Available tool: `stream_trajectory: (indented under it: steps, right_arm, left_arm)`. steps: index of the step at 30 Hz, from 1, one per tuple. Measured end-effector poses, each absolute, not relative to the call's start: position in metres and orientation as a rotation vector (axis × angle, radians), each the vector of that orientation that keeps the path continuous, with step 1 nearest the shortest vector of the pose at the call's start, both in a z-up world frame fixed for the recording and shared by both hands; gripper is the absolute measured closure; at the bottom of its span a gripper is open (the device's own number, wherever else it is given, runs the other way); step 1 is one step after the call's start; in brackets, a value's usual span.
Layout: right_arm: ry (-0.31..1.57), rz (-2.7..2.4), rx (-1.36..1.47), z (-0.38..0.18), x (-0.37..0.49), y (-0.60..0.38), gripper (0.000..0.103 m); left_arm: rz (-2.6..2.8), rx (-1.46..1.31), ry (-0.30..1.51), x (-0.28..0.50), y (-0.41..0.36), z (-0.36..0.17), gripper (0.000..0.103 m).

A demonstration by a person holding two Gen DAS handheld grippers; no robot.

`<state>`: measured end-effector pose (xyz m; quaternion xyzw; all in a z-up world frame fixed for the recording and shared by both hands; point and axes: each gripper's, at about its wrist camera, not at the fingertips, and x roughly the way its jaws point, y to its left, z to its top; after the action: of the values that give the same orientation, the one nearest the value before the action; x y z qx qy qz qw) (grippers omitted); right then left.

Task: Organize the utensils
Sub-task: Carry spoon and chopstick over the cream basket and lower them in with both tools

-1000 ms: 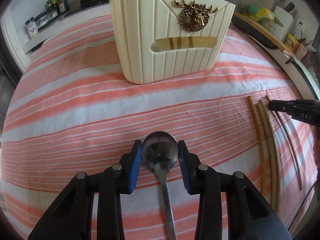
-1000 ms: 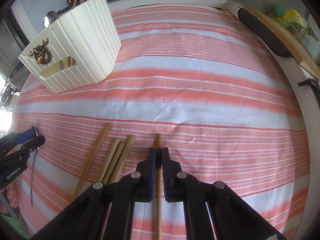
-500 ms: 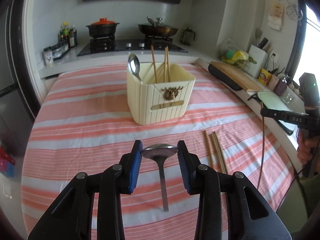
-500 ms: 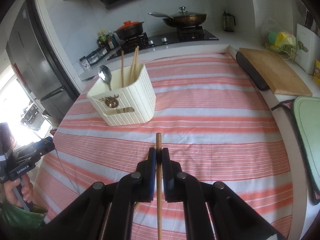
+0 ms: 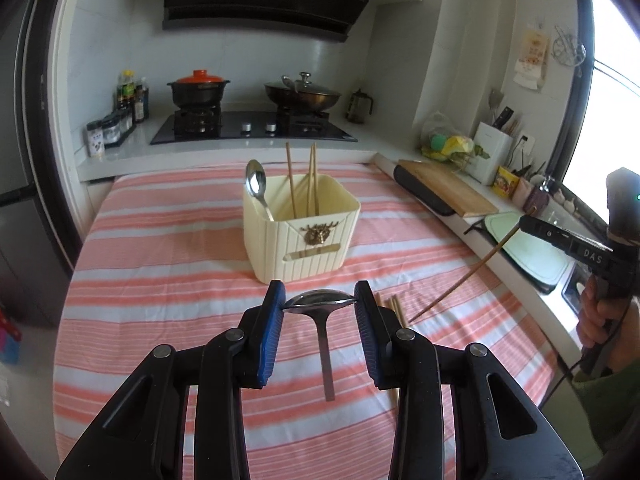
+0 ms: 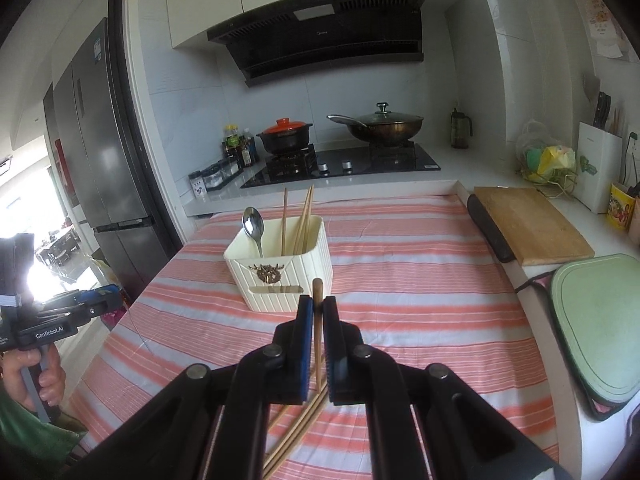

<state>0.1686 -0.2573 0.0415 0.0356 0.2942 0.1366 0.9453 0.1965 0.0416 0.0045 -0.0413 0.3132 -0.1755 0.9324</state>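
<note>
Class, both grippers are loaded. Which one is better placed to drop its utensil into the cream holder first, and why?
Probably the left gripper: its spoon sits close in front of the cream holder. The right gripper holds its chopstick ready too, so the edge is slight.

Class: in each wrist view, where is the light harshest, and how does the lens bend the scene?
Left wrist view: the window at right blows out white; walls bow outward, corners go black. Right wrist view: glare floods the doorway at left; the tall grey fridge curves.
</note>
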Motion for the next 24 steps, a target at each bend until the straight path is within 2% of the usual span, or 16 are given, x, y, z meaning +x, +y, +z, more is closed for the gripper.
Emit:
stream_trajectory:
  steps: [12, 19, 24]
  right_arm:
    - [0.529, 0.294, 0.042, 0.091, 0.220, -0.243, 0.098]
    - [0.492, 0.329, 0.035, 0.131, 0.279, -0.222, 0.098]
    - [0.446, 0.355, 0.022, 0.145, 0.318, -0.198, 0.098]
  left_arm:
    - [-0.386, -0.120, 0.608, 0.241, 0.050, 0.060, 0.067]
    - [-0.341, -0.085, 0.515, 0.296, 0.049, 0.112, 0.067]
    - [-0.289, -0.101, 0.491, 0.350, 0.052, 0.116, 0.067]
